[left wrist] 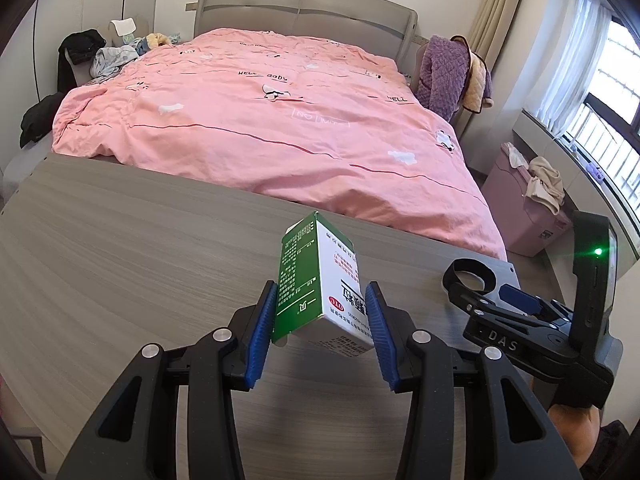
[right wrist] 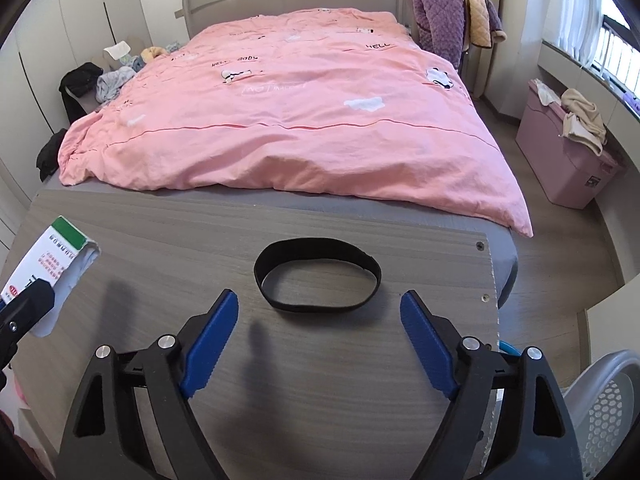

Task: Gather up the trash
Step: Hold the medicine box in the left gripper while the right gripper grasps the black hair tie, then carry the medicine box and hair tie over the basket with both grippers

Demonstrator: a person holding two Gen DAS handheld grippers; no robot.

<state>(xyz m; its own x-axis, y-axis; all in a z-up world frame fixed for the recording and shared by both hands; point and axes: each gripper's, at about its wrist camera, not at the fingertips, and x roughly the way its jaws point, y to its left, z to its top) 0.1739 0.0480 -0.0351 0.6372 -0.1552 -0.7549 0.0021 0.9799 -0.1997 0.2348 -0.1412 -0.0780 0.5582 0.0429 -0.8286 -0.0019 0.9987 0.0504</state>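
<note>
My left gripper [left wrist: 322, 296] is shut on a green and white medicine box [left wrist: 316, 284] and holds it tilted above the grey wooden table [left wrist: 120, 248]. The box also shows at the left edge of the right wrist view [right wrist: 52, 268]. My right gripper [right wrist: 320, 304] is open and empty, just short of a black elastic band [right wrist: 318, 276] that lies flat on the table [right wrist: 340, 380] near its right corner. In the left wrist view the band [left wrist: 470, 276] lies at the right, with the right gripper [left wrist: 516, 300] over it.
A bed with a pink duvet [left wrist: 272, 120] lies beyond the table's far edge. A pink storage box [right wrist: 568, 160] with clothes on it stands on the floor at the right. A white perforated basket [right wrist: 604, 412] sits below the table's right edge.
</note>
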